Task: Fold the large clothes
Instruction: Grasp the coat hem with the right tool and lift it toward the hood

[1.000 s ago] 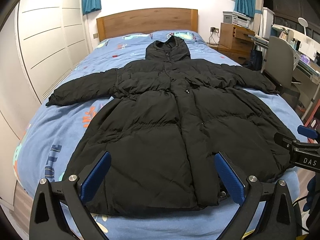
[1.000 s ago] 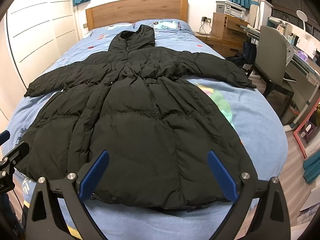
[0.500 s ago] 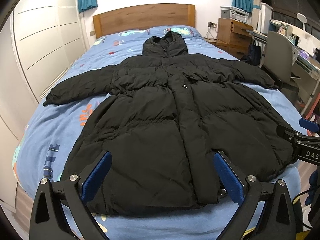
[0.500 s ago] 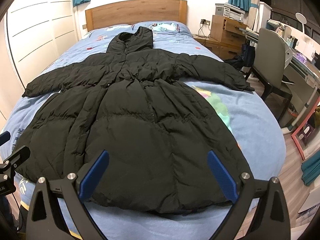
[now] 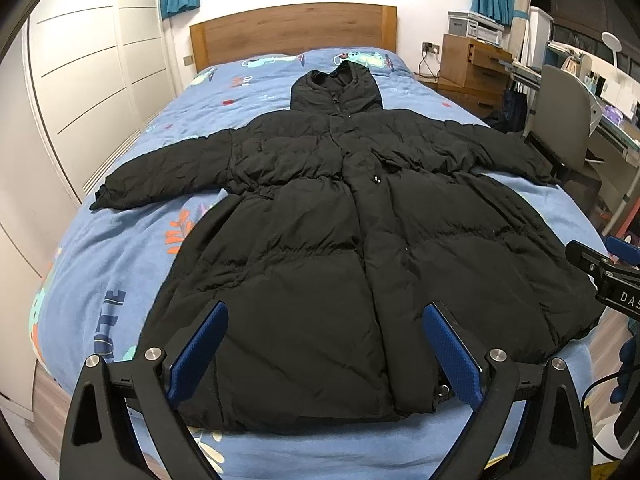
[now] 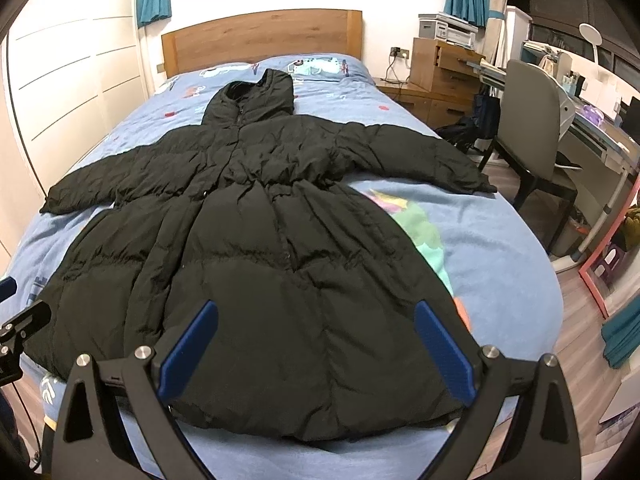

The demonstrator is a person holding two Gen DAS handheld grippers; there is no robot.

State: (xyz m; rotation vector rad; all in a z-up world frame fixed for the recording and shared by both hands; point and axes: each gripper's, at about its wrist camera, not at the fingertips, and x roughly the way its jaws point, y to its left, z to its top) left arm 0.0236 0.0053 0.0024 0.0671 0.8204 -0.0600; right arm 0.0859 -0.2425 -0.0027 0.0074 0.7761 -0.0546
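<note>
A long black hooded puffer coat [image 5: 344, 240] lies flat, front up, on the blue patterned bed [image 5: 100, 280], hood toward the headboard, both sleeves spread sideways. It also shows in the right wrist view [image 6: 264, 264]. My left gripper [image 5: 326, 316] is open and empty, held above the coat's hem at the foot of the bed. My right gripper [image 6: 316, 312] is open and empty, above the hem further right. The right gripper's tip shows at the right edge of the left wrist view [image 5: 600, 276].
A wooden headboard [image 5: 292, 28] stands at the far end. White wardrobe doors [image 5: 80, 92] run along the left. A nightstand [image 6: 444, 76], grey chair [image 6: 536, 128] and desk [image 6: 608, 144] stand right of the bed. Wood floor [image 6: 580, 344] lies at the right.
Both grippers have risen and tilted slightly, so the coat sits lower in both views. The coat has not moved and both grippers stay open.
</note>
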